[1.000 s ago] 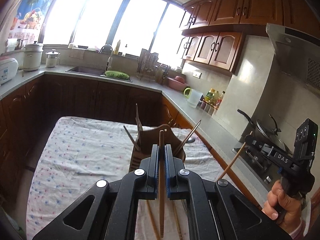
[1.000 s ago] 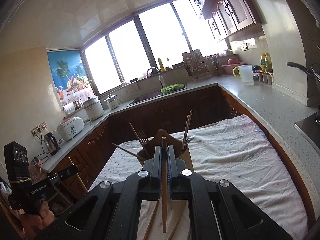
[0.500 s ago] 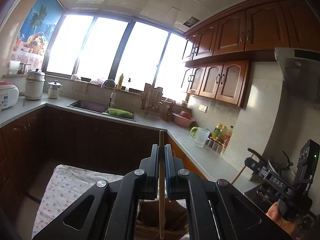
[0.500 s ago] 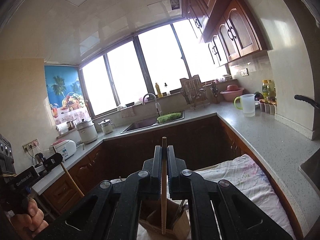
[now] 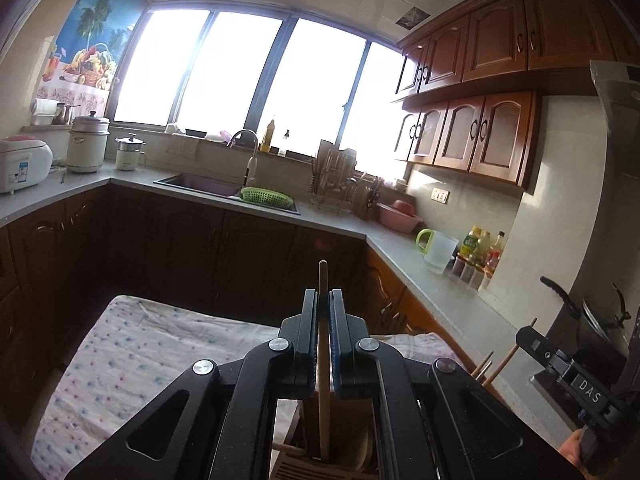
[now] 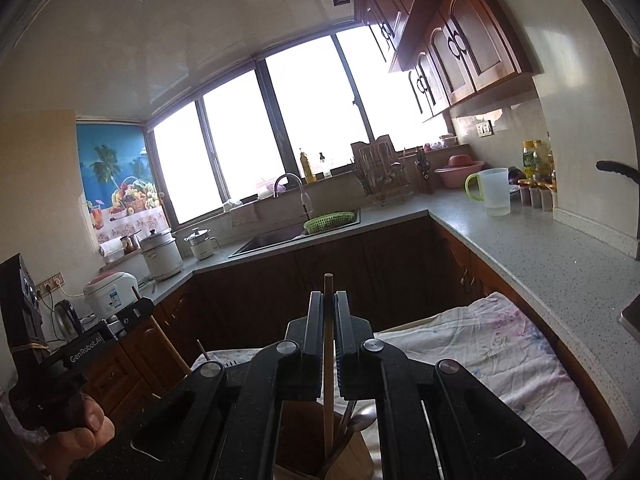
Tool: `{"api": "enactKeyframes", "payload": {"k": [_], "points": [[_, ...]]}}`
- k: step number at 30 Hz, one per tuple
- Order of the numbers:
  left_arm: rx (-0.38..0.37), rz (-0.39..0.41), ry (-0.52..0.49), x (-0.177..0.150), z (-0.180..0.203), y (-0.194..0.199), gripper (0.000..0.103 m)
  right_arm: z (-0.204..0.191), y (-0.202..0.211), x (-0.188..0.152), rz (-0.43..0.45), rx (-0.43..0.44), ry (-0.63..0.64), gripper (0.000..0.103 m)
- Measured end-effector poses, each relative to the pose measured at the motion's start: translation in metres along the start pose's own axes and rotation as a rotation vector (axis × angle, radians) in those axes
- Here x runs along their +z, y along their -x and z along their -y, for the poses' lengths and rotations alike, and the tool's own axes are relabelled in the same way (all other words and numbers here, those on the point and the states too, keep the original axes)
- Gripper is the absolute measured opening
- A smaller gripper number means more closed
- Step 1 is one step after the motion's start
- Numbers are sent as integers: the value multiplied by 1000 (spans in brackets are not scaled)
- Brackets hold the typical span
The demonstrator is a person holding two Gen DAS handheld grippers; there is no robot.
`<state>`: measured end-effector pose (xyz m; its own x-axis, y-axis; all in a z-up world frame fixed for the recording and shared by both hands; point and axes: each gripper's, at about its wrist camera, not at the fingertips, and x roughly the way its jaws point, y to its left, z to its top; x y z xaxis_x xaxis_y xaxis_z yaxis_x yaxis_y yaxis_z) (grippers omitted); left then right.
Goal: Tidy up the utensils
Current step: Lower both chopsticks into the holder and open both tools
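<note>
My left gripper [image 5: 323, 300] is shut on a wooden chopstick [image 5: 323, 360] held upright, its lower end down inside the wooden utensil holder [image 5: 296, 468] below. My right gripper [image 6: 329, 302] is shut on another wooden chopstick [image 6: 328, 360], also upright, its lower end in the utensil holder [image 6: 304, 456], where a metal spoon [image 6: 362, 412] stands too. The right gripper shows at the right of the left wrist view [image 5: 532, 336]; the left gripper shows at the left of the right wrist view [image 6: 136, 308]. Both hover over the holder.
The holder stands on a table under a flowered cloth [image 5: 132, 352], also in the right wrist view [image 6: 500, 356]. Dark cabinets and a grey counter [image 6: 540, 248] wrap around, with a sink [image 5: 200, 184], a green basket [image 5: 266, 196], a jug [image 6: 494, 192] and a stove pot [image 5: 600, 332].
Both grippers have risen and tilted up from the table, then eased down a little, each keeping its chopstick. The chopsticks' lower ends have come into the holder.
</note>
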<state>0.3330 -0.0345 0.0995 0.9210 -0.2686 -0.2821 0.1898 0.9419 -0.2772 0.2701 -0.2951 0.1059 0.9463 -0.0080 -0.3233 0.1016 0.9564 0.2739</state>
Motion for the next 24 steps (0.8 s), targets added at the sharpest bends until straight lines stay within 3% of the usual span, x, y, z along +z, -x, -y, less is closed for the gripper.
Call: {"api": "enactKeyframes", "payload": {"k": [7, 22, 24], "points": [[3, -77, -1, -16, -4, -19, 3, 7, -17, -31, -87, -7, -1, 5], [-5, -108, 18, -8, -31, -3, 4, 4, -15, -26, -99, -15, -3, 5], [-12, -120, 31, -5, -33, -4, 15, 4, -16, -26, -108, -13, -8, 7]]}}
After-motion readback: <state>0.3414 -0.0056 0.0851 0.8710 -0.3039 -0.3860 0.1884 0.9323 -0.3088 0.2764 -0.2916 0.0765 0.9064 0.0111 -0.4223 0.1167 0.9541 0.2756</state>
